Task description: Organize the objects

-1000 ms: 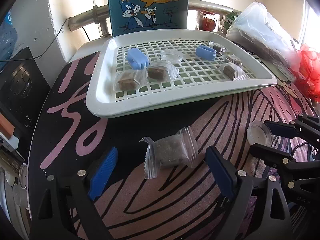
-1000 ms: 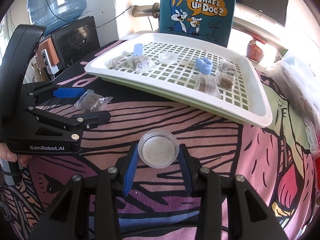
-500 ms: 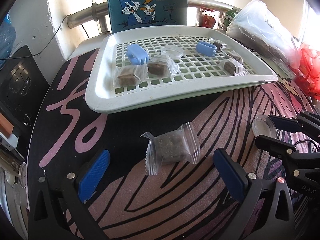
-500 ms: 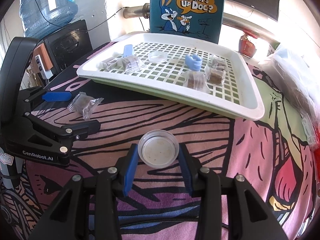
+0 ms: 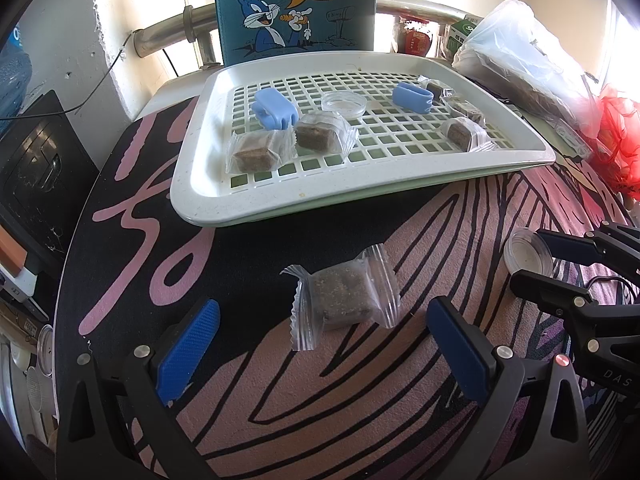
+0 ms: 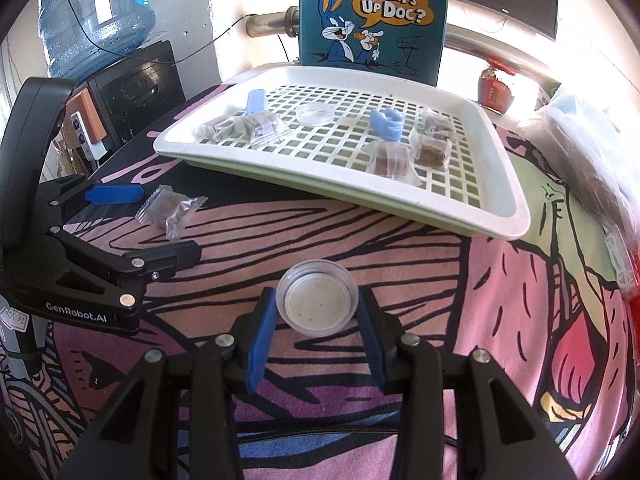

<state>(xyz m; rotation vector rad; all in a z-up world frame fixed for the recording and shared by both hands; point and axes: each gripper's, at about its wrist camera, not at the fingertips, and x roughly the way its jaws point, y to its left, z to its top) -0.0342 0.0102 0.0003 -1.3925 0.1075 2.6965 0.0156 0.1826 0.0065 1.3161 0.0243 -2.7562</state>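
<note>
A brown snack in a clear wrapper [image 5: 344, 298] lies on the patterned cloth. My left gripper [image 5: 323, 312] stands wide open around it, with neither blue pad touching it. From the right wrist view the same snack [image 6: 168, 210] sits between the left gripper's fingers [image 6: 116, 194]. My right gripper [image 6: 317, 298] is shut on a clear round dish [image 6: 312, 312], held just above the cloth; this dish [image 5: 524, 256] also shows at the right edge of the left wrist view. Behind both is a white perforated tray [image 5: 192, 184].
The tray [image 6: 500, 184] holds two blue clips [image 5: 274, 108], several wrapped snacks [image 5: 256, 152] and another clear dish [image 5: 344, 104]. A teal cartoon box [image 5: 294, 4] stands behind it. A plastic bag [image 5: 520, 52] lies at the right, a black appliance [image 6: 132, 92] and water bottle [image 6: 96, 12] at the left.
The left gripper's jaws have spread wider around the wrapped snack, which has not moved. The right gripper still holds the clear dish in the same place.
</note>
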